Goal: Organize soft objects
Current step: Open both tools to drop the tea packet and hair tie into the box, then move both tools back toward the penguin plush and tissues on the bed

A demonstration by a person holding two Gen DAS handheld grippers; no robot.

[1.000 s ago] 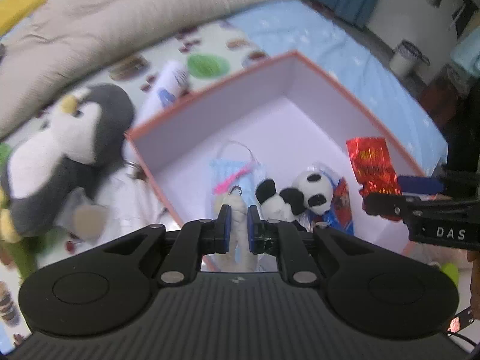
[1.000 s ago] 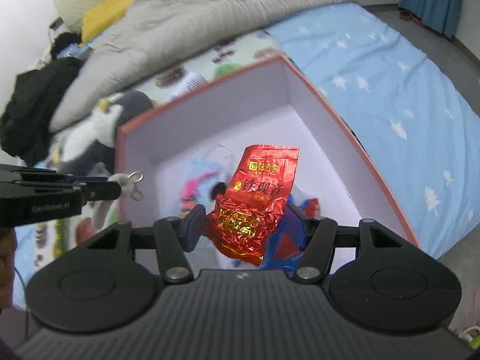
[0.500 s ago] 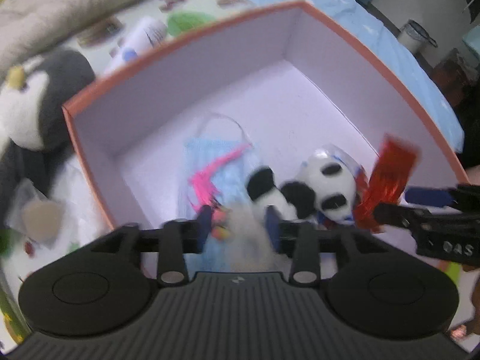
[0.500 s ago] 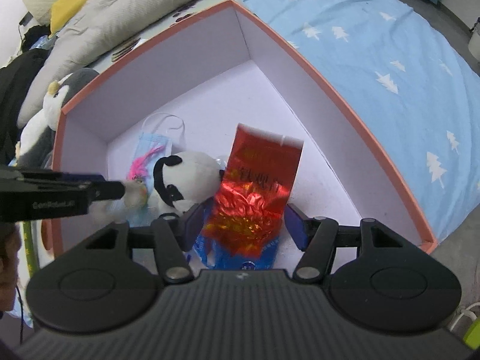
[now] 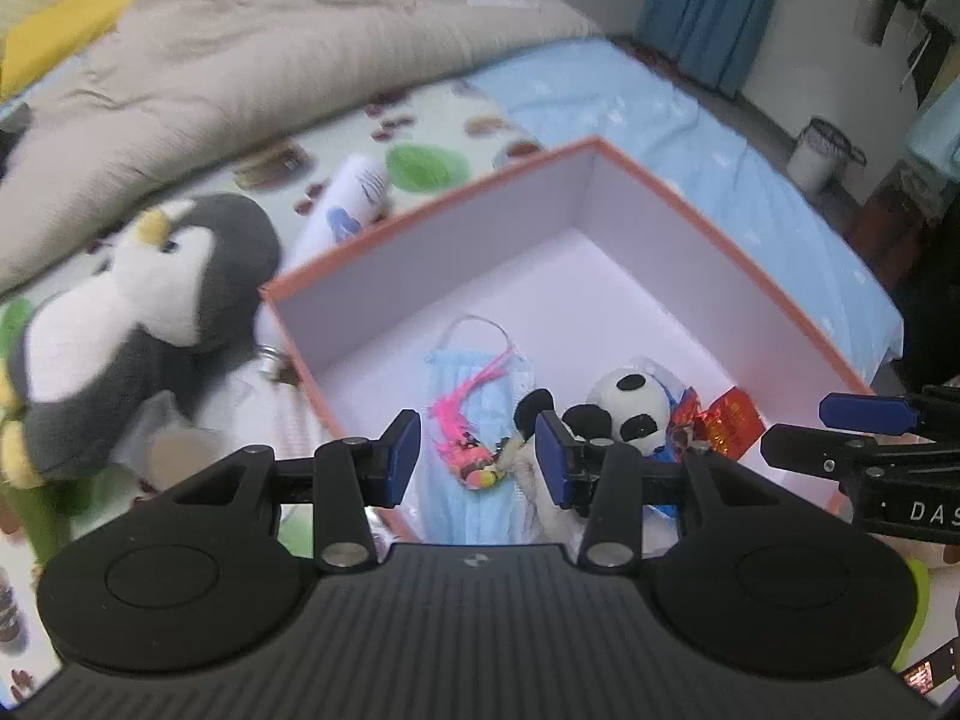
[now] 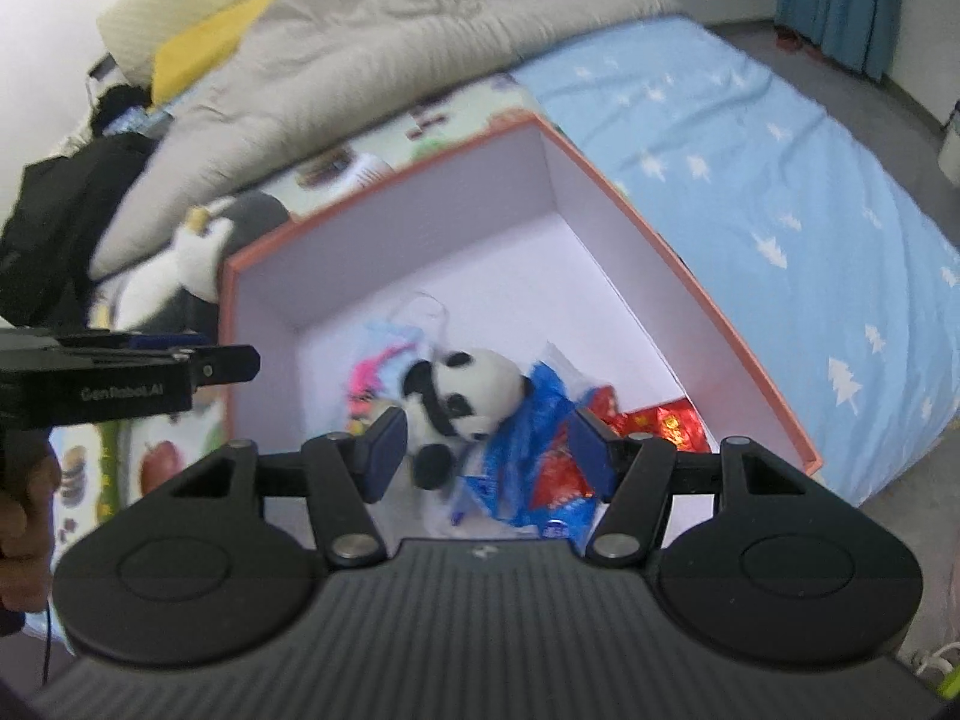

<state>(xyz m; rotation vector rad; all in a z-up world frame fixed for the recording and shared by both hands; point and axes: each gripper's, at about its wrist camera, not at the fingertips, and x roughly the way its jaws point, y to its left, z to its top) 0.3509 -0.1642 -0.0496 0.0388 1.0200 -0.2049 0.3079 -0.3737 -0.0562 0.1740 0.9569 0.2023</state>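
Both drops look done. A sec ago the left gripper (image 5: pixel 477 456) was pinched shut on a small pale plush; now its fingers stand apart w/ nothing pressed between them, and the plush (image 5: pixel 528 468) lies in the box (image 5: pixel 420 222) just below the right fingertip, beside the blue face mask (image 5: pixel 474 384) w/ its pink feather toy (image 5: pixel 465 420). Same on the other side — the right gripper (image 6: pixel 486 450) was carrying the red foil packet, and now its fingers are wide and empty, the packet (image 6: pixel 660 423) lying at the near right corner of the box floor, just past the right fingertip.

So two more items are in; the box now holds mask, feather toy, pale plush, panda (image 6: pixel 462 393), blue snack bag (image 6: pixel 528 462) and red packet, all bunched at the near end — far half bare.

Still out: the big penguin (image 5: pixel 138 324) on the bed, left of the box and touching its corner area, well off from both pairs of fingers. Likely the next pick; it's bulky, so prob. needs a wide grip or both grippers.
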